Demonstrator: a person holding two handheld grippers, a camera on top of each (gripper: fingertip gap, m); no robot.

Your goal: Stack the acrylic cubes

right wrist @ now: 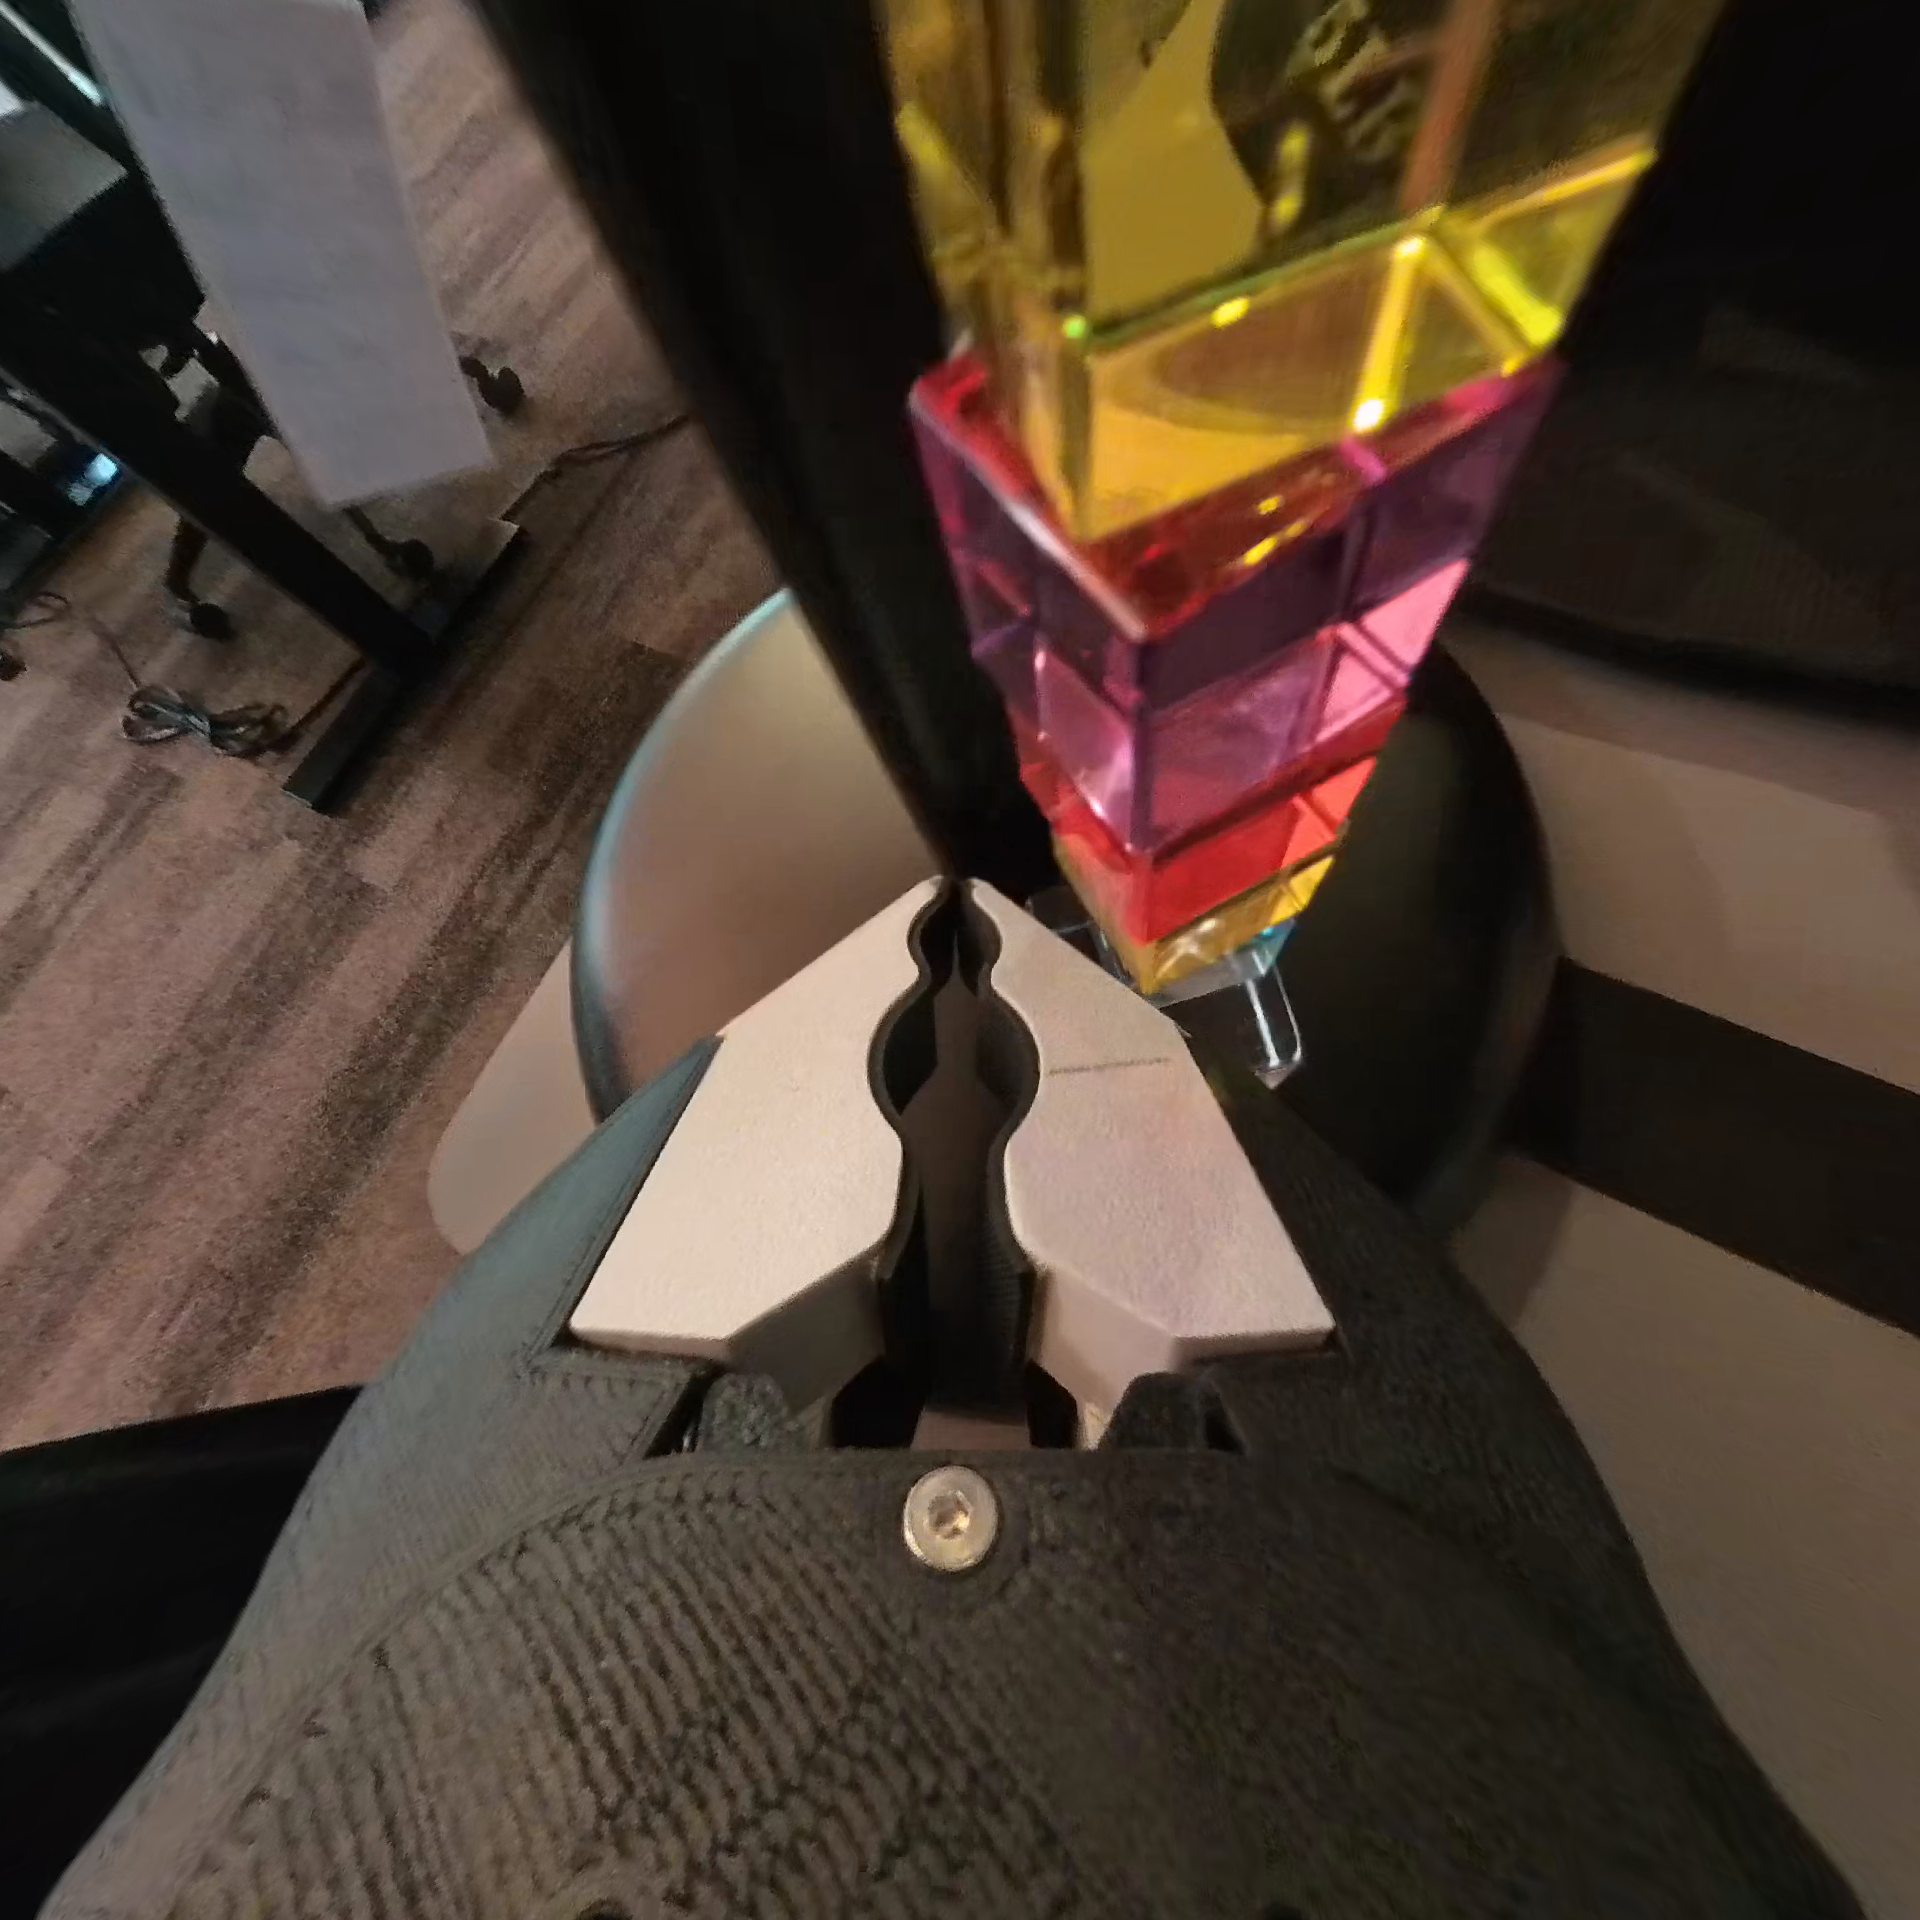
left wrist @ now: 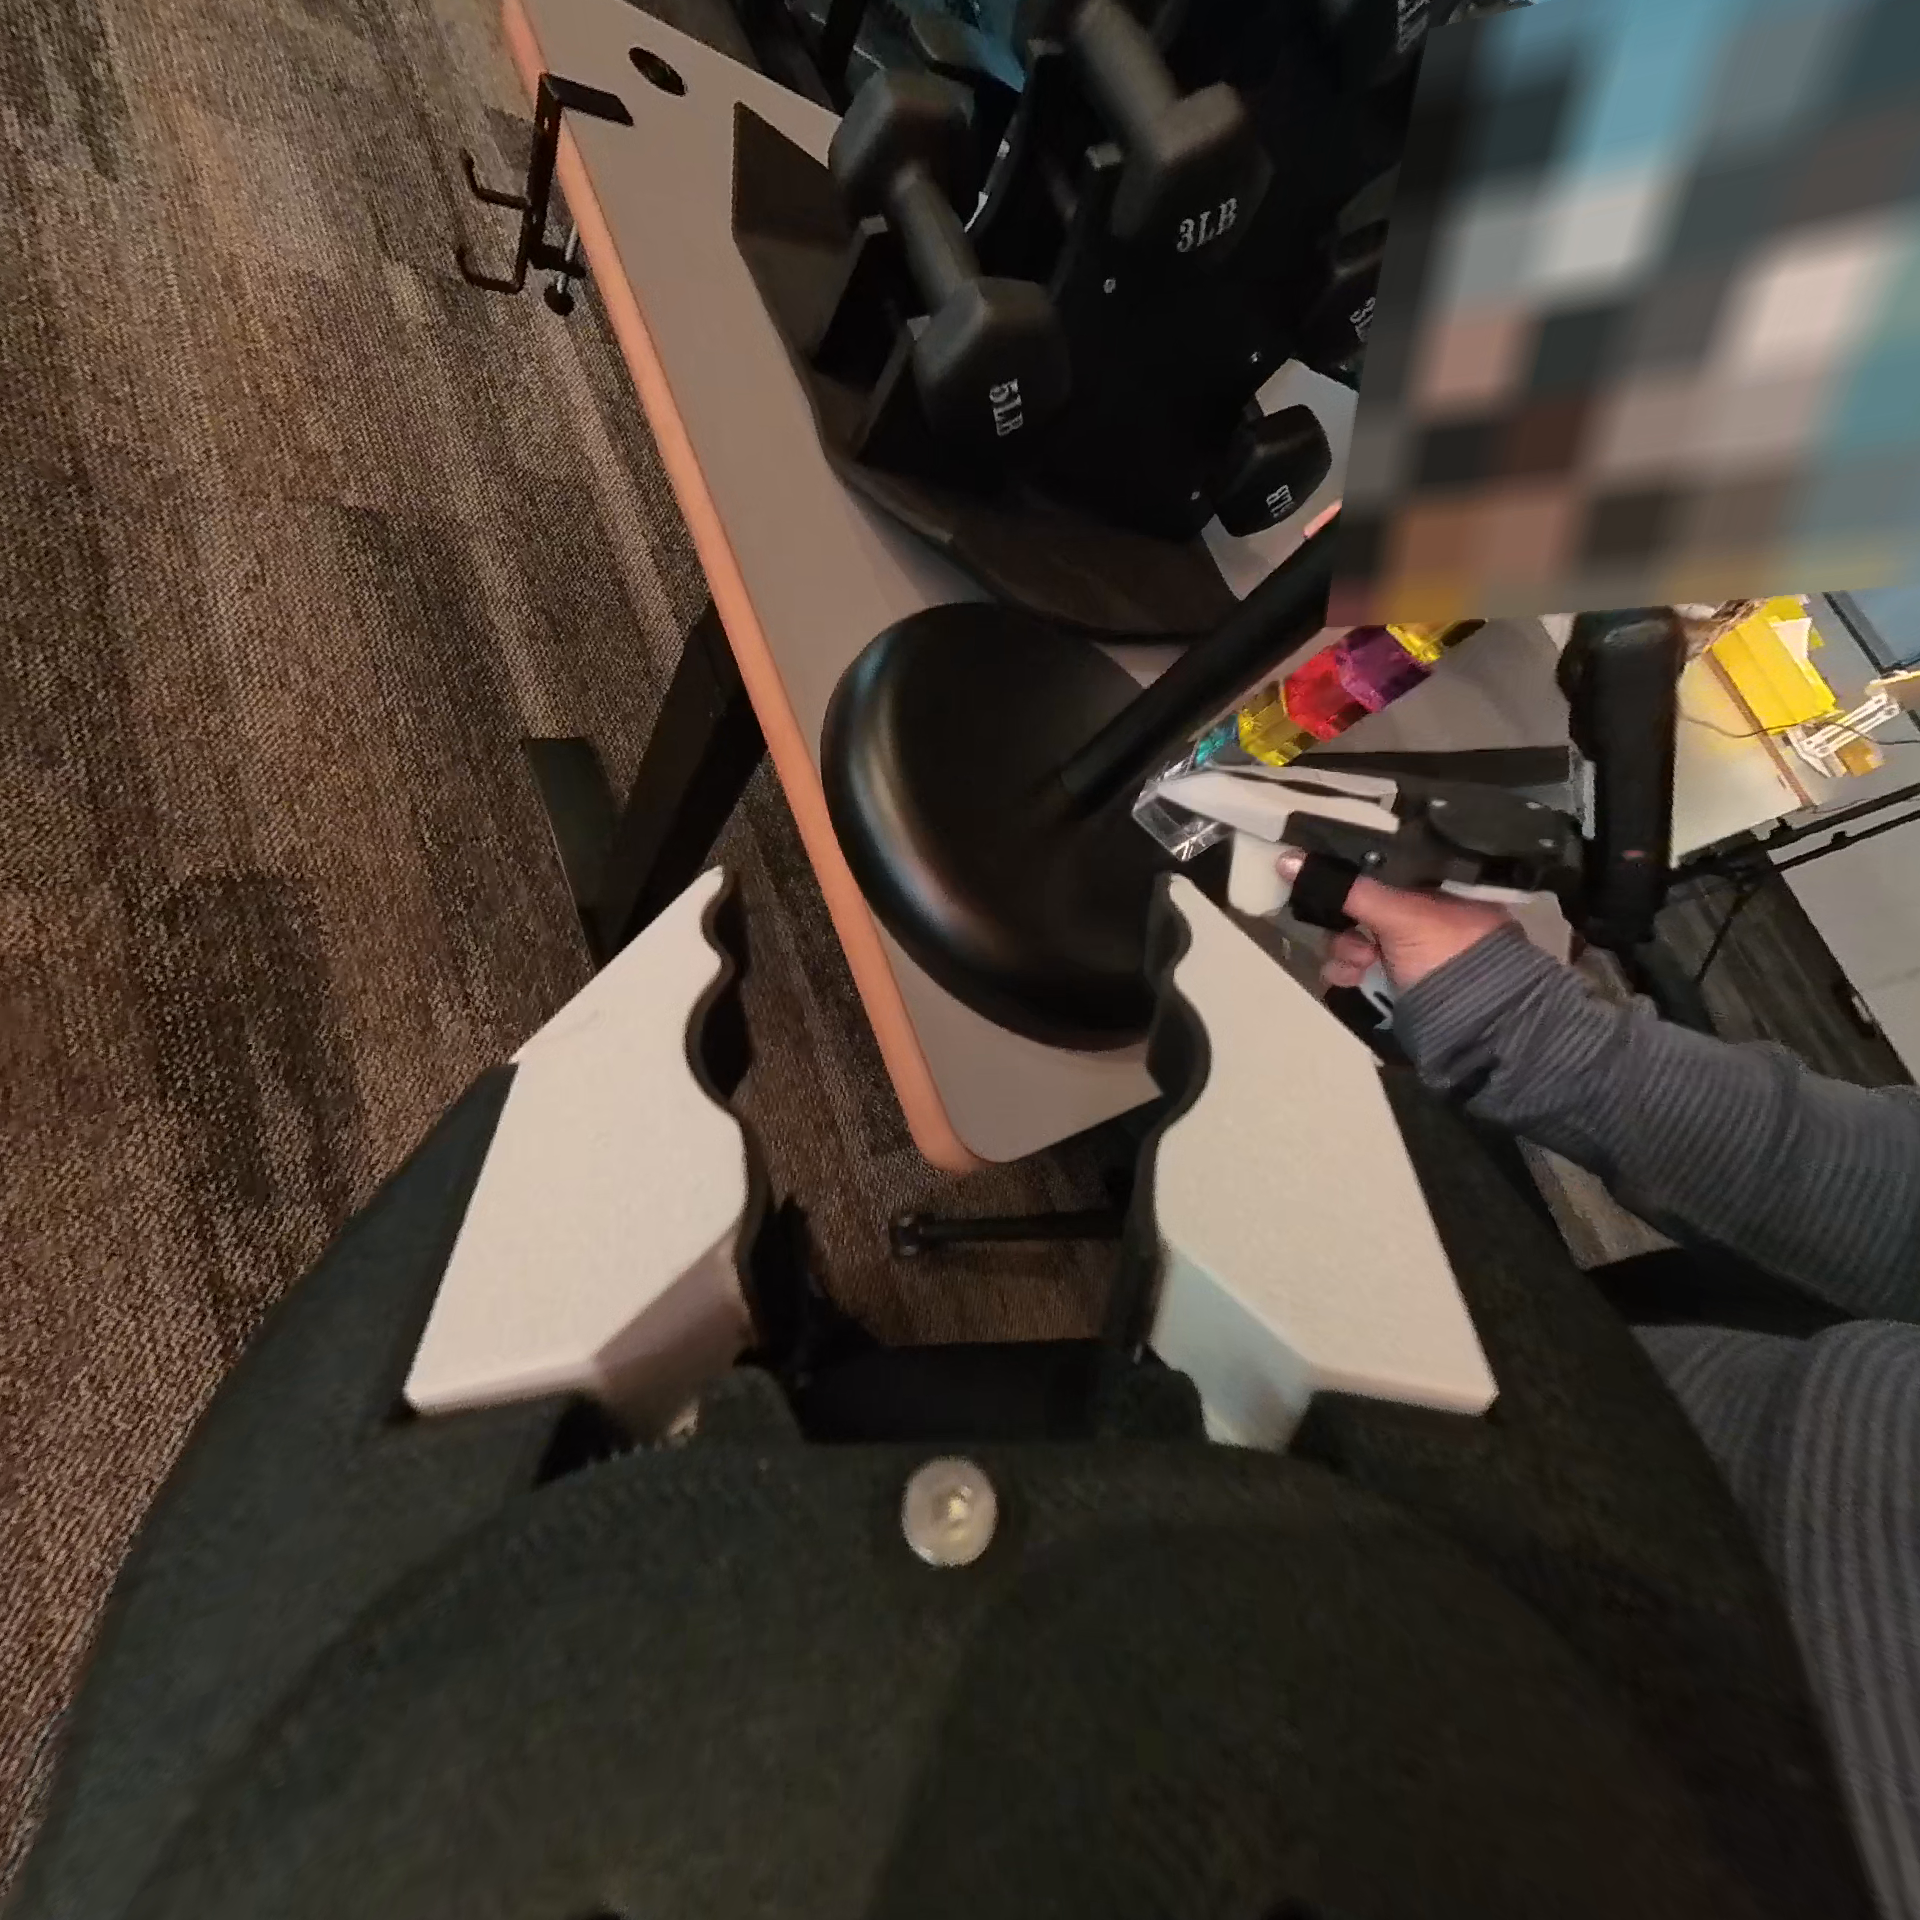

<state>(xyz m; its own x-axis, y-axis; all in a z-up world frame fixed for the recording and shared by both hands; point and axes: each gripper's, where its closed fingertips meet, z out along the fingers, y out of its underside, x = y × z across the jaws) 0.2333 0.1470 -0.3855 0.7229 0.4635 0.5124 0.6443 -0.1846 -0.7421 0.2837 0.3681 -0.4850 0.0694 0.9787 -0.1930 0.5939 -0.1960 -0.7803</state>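
Observation:
My left gripper (left wrist: 945,888) is open with nothing between its fingers. It hovers at the corner of a grey table (left wrist: 727,436), with its right finger (left wrist: 1278,1049) beside a black round stand base (left wrist: 966,810). My right gripper (right wrist: 958,888) is shut, its fingertips meeting at the foot of the black pole (right wrist: 831,416). A stack of see-through coloured blocks (right wrist: 1226,623) stands on the base just right of its right finger, with a clear block (right wrist: 1273,1023) at the bottom. In the left wrist view, a hand holds the right gripper (left wrist: 1195,821) by the stack (left wrist: 1340,686).
A rack of black dumbbells (left wrist: 966,343) stands farther along the table. A black hook (left wrist: 530,187) is clamped to the table's orange edge. Brown carpet (left wrist: 260,623) lies to the left. A sleeved arm (left wrist: 1621,1091) is on the right. Desk legs and cables (right wrist: 208,665) are on the floor. The tips of one gripper are about 25 cm away from the tips of the other.

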